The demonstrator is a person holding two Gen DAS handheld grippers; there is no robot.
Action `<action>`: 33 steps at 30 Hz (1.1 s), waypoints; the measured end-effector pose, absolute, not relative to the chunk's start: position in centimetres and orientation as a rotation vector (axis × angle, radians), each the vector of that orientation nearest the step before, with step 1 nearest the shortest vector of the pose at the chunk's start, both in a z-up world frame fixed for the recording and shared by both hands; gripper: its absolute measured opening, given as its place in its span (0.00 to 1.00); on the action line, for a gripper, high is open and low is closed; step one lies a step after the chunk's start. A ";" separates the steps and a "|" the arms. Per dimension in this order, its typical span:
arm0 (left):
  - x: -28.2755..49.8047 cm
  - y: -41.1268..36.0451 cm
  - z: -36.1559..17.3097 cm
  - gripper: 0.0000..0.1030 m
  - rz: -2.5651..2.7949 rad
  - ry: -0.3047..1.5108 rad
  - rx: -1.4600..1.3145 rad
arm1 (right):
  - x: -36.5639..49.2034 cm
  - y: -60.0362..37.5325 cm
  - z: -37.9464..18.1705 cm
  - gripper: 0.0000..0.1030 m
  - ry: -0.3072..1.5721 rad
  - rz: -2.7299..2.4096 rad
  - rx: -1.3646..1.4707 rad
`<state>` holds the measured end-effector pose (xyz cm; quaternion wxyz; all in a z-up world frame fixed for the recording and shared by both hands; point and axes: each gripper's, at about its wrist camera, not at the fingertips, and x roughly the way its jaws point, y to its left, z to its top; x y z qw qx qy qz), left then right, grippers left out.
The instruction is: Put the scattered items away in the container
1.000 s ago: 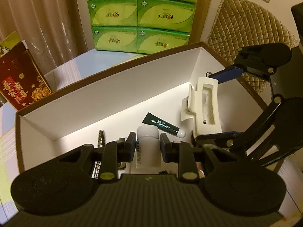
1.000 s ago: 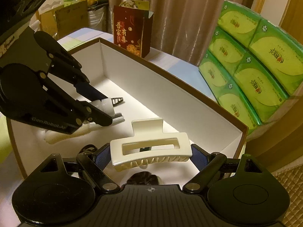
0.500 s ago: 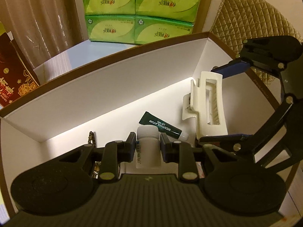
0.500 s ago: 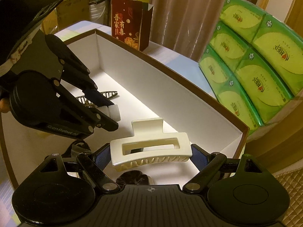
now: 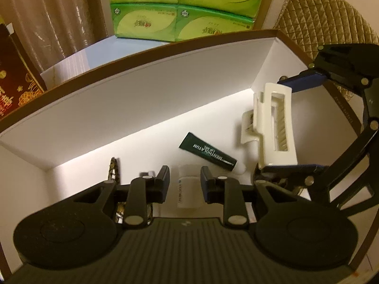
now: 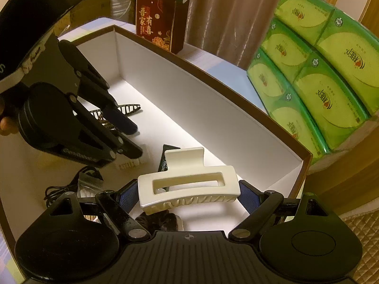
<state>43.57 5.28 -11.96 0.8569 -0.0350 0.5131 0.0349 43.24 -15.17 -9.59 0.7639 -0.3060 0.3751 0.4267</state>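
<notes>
Both claws pinch: left claw (image 5: 184, 184) a white bottle (image 5: 188, 191); right claw (image 6: 188, 195) a hair clip (image 6: 187, 189).

A: What holds everything?
B: A pale tabletop (image 5: 78, 59). On it sits a white box with a brown rim (image 5: 146, 54), a stack of green tissue packs (image 5: 182, 23) behind it, and a red gift bag (image 6: 158, 21).

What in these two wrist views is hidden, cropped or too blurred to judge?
- Small white bottle, left wrist view: motion blur hides its label and whether it touches the box floor.
- Dark patterned hair clip, left wrist view: lower part hidden behind the left gripper.
- Dark fuzzy item, right wrist view: mostly covered by the white hair claw and the right gripper; unidentifiable.
- Green tube: largely behind the claw there.
</notes>
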 end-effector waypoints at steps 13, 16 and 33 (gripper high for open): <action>41.8 5.9 -10.1 0.41 0.118 1.064 -0.060 | 43.2 -15.6 -8.4 0.82 0.745 0.909 -0.657; 41.0 6.1 -9.6 0.49 0.147 1.071 -0.068 | 42.6 -16.0 -8.1 0.83 0.765 0.922 -0.642; 36.4 6.1 -6.1 0.79 0.290 1.045 -0.113 | 38.6 -18.0 -6.3 0.92 0.844 0.857 -0.387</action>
